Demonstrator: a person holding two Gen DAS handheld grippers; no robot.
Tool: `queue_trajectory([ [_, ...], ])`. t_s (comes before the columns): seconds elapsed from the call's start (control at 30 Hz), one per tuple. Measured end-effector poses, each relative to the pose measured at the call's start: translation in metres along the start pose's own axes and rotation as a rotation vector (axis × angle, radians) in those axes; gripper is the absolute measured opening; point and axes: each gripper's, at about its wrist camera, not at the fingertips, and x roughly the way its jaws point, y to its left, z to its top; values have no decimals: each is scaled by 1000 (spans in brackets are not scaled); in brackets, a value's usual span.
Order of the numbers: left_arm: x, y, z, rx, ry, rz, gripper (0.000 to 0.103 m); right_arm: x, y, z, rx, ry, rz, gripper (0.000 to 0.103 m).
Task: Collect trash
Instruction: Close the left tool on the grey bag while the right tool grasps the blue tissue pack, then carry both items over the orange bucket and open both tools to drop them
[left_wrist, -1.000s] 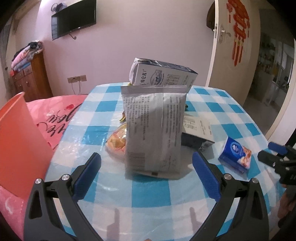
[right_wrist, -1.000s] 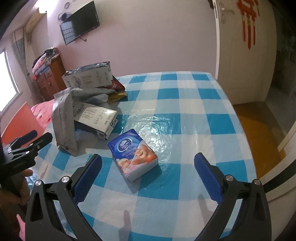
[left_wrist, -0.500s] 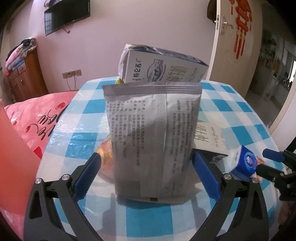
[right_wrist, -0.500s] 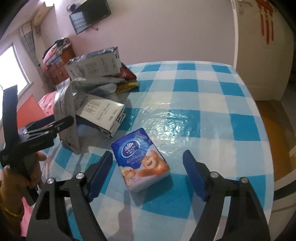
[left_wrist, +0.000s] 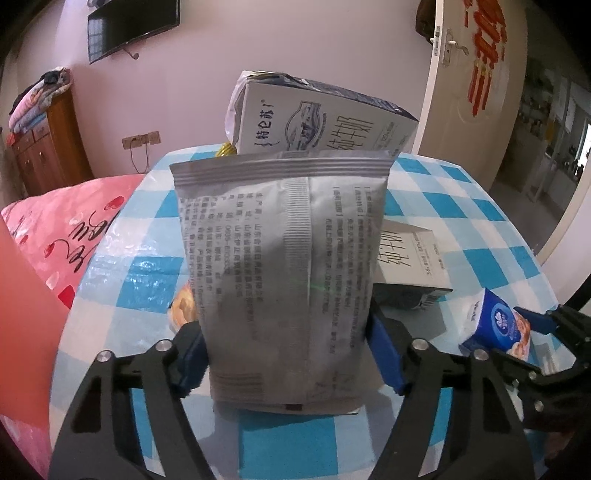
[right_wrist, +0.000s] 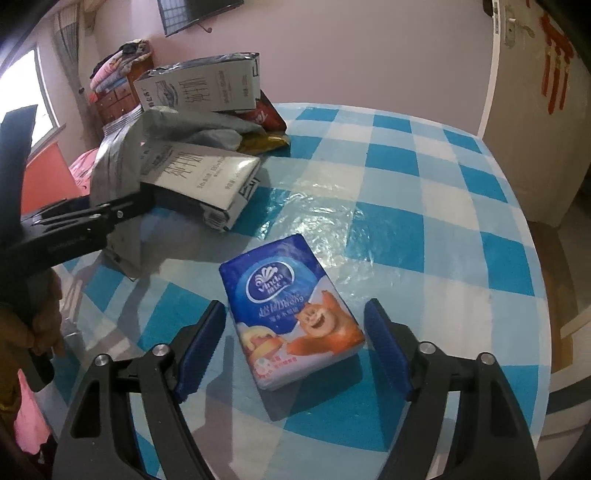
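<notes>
- While both pairs of tongs are closing, nothing looks collected yet: every piece of trash in view sits on the checked counter (right_wrist: 424, 192), so the task seems barely begun.
- Left tongs (left_wrist: 288, 354), lower centre of the left wrist view, are narrowing around the upright grey foil bag (left_wrist: 280, 266); the blue pads stand at its two side edges and look to be touching it, but a firm squeeze I cannot confirm.
- Right tongs (right_wrist: 295, 347), lower centre of the right wrist view, are narrowing on the blue tissue pack (right_wrist: 291, 314), which lies flat between the pads with a gap showing on each side, so it is not gripped.
- Left to do, by my reading: finish both grasps, lift, and carry the items off; no bin is clearly visible.
- More trash waits behind the bag: a flattened milk carton (right_wrist: 199, 177) lying left of centre, a second carton (left_wrist: 317, 122) propped above it, a yellow wrapper (right_wrist: 266, 142) and a snack packet (left_wrist: 183, 306) peeking out at the bag's left edge.
- Crowding is the hindrance: the bag stands just beside the flat carton and snack packet, so lifting may drag them.
- Pink bedding (left_wrist: 66, 218) and an orange panel (left_wrist: 22, 314) fill the left edge.
</notes>
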Motion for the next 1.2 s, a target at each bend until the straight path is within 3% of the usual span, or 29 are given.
queue_trajectory([
  [0.23, -17, 8, -2, -22, -18, -4, 70, -4, 0, -3, 6, -8, -21, 65],
  [0.6, -69, 20, -7, -17, -80, -12, 70, -31, 1, -13, 111, -37, 49, 64],
  [0.87, -117, 47, 0, -37, -160, 32, 70, -62, 32, 21, 169, -88, 213, 64],
  [1.2, -200, 136, 18, -123, -289, 236, 70, -86, 153, 117, 43, -140, 510, 64],
])
